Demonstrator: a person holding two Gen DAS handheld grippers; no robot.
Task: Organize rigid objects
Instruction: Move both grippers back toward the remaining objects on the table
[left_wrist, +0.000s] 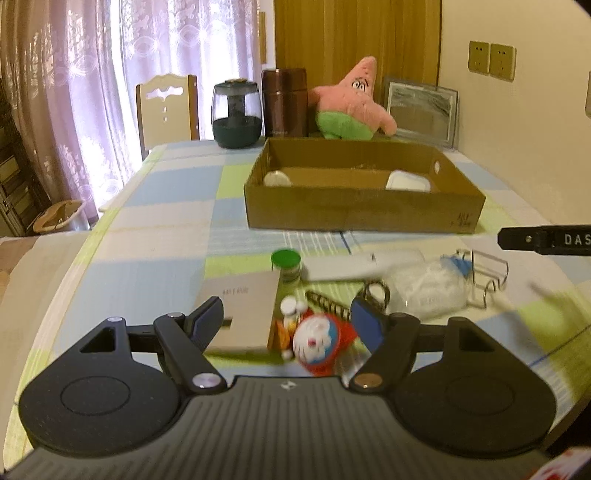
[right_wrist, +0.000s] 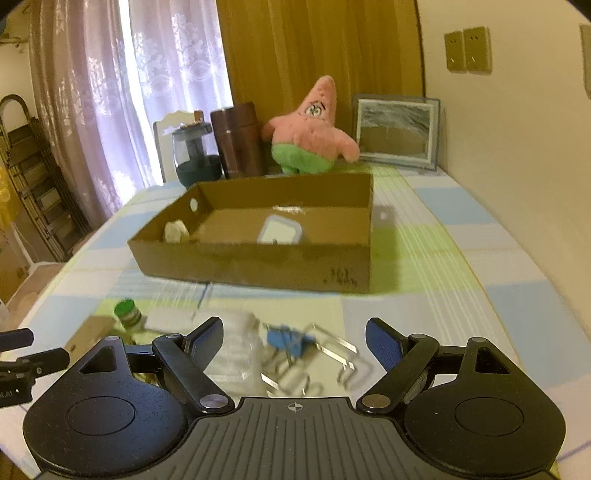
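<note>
Nearest the left gripper (left_wrist: 286, 325), right between its spread, empty fingers, lies a red-and-white cartoon figurine (left_wrist: 320, 341). Just to its left are a flat grey box (left_wrist: 243, 314) and a small white-capped bottle (left_wrist: 290, 308); ahead of it stands a green-capped jar (left_wrist: 287, 266). Off to the gripper's right are a comb-like clip (left_wrist: 327, 303), a clear plastic bag (left_wrist: 424, 290) and a bent wire rack (left_wrist: 485, 275).

The right gripper (right_wrist: 293, 341) is also spread wide and holds nothing. The wire rack (right_wrist: 332, 360) and a blue-tipped item (right_wrist: 286, 341) lie between and just ahead of its fingers.

Well ahead of both grippers sits the open cardboard box (left_wrist: 364, 212), the likely destination, with two pale items already inside: a round one (left_wrist: 277, 179) at its left end and a white squarish one (left_wrist: 408, 181) towards the right.

Both views are smeared, so a closing grip could land off-centre. The figurine is rounded and could squirt out of the pads, and its neighbours are packed so tightly that a finger may knock the bottle or jar over. The wire rack is springy and tangled with the bag, so lifting one may drag the other.

Count: two grippers, one box, two items boxed, about eight loose pieces, though blur makes that uncertain.
</note>
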